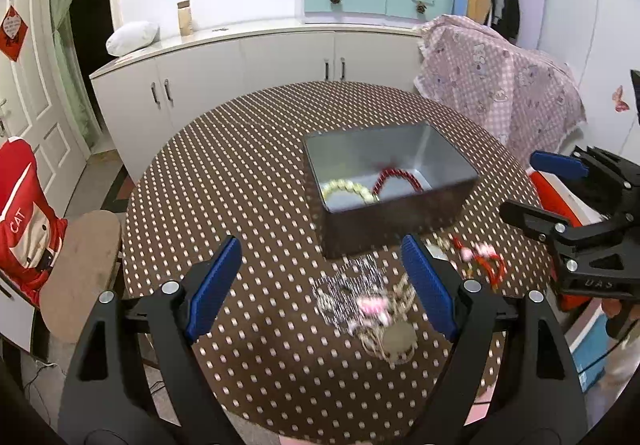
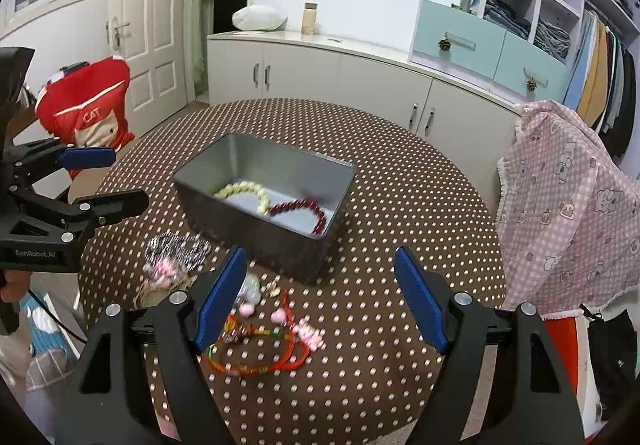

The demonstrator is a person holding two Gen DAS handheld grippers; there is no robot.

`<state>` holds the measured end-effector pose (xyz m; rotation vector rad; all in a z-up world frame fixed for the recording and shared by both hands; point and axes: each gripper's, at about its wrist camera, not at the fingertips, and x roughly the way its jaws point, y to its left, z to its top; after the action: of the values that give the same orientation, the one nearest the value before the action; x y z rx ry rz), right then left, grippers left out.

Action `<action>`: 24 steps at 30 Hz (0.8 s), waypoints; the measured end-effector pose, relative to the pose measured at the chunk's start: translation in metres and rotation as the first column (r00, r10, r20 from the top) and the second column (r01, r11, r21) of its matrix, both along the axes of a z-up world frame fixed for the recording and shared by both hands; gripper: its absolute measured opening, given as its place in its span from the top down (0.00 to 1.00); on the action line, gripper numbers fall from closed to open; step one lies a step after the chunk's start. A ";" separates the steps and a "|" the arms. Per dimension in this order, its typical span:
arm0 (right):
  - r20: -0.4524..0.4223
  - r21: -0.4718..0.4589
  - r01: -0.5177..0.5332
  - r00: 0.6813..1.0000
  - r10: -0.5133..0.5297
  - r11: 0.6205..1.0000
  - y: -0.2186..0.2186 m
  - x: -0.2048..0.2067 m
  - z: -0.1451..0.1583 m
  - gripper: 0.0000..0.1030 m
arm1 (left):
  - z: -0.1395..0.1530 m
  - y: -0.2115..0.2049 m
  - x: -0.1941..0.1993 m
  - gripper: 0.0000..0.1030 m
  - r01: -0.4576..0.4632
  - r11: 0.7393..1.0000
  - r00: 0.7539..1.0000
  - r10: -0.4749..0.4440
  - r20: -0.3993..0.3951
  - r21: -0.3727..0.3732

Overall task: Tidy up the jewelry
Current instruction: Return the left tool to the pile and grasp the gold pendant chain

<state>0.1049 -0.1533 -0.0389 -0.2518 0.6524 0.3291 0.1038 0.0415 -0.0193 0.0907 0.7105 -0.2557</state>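
Right now I have both grippers hovering over the round table [image 1: 248,181] with its brown polka-dot cloth, and neither one carries anything. My left gripper [image 1: 322,285] has its jaws spread wide, the blue pads [image 1: 214,285] apart with nothing between them; below the gap lies a blurred heap of silvery chain and pink pieces [image 1: 360,301], resting on the cloth just in front of the grey metal box [image 1: 400,213]. My right gripper [image 2: 320,297] is also wide open and empty, and from its own camera I look down on a tangle of red and orange cords with pink charms [image 2: 264,341], lying on the cloth near its left pad [image 2: 222,297]. The box stands near the middle of the table, open at the top. Inside it I see a pale yellow bead bracelet [image 2: 246,191] and a dark red bead bracelet [image 2: 300,211], lying side by side on the floor of the box and seeming to touch where they meet. From the left wrist view the right gripper shows at the right edge of the table, and from the right wrist view the left one shows at the left edge. Fine detail of the loose jewelry is too blurred for me to make out
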 end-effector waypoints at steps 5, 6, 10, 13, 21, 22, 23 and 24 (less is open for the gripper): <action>-0.009 -0.020 -0.012 1.000 0.012 1.000 0.004 -0.012 -0.010 0.29 | -0.016 -0.005 -0.014 0.21 0.041 0.999 0.999 -0.041 -0.032 0.025; -0.014 -0.024 -0.017 1.000 0.016 1.000 0.005 -0.014 -0.014 0.29 | -0.019 -0.006 -0.016 0.21 0.050 0.998 0.998 -0.049 -0.041 0.024; -0.034 -0.029 -0.031 0.999 0.030 0.999 0.006 -0.022 -0.025 0.29 | -0.032 -0.009 -0.024 0.21 0.074 0.997 0.995 -0.072 -0.069 0.024; -0.047 -0.034 -0.037 0.998 0.035 0.999 0.006 -0.027 -0.031 0.29 | -0.043 -0.012 -0.031 0.21 0.100 0.995 0.991 -0.098 -0.089 0.022; -0.062 -0.033 -0.059 0.996 0.057 0.998 0.009 -0.042 -0.042 0.29 | -0.058 -0.023 -0.039 0.29 0.174 0.985 0.981 -0.174 -0.089 -0.006; -0.063 -0.033 -0.061 0.996 0.059 0.998 0.008 -0.043 -0.043 0.29 | -0.059 -0.024 -0.039 0.32 0.178 0.984 0.980 -0.178 -0.090 -0.012; -0.062 -0.033 -0.062 0.996 0.059 0.998 0.009 -0.045 -0.043 0.29 | -0.060 -0.026 -0.036 0.37 0.183 0.983 0.978 -0.184 -0.098 -0.018; -0.062 -0.035 -0.060 0.996 0.058 0.998 0.008 -0.046 -0.044 0.29 | -0.061 -0.026 -0.035 0.40 0.184 0.983 0.977 -0.185 -0.103 -0.020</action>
<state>0.0593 -0.1451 -0.0825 -0.2972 0.7126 0.3833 0.0691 0.0152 -0.0801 0.1348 0.8054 -0.4447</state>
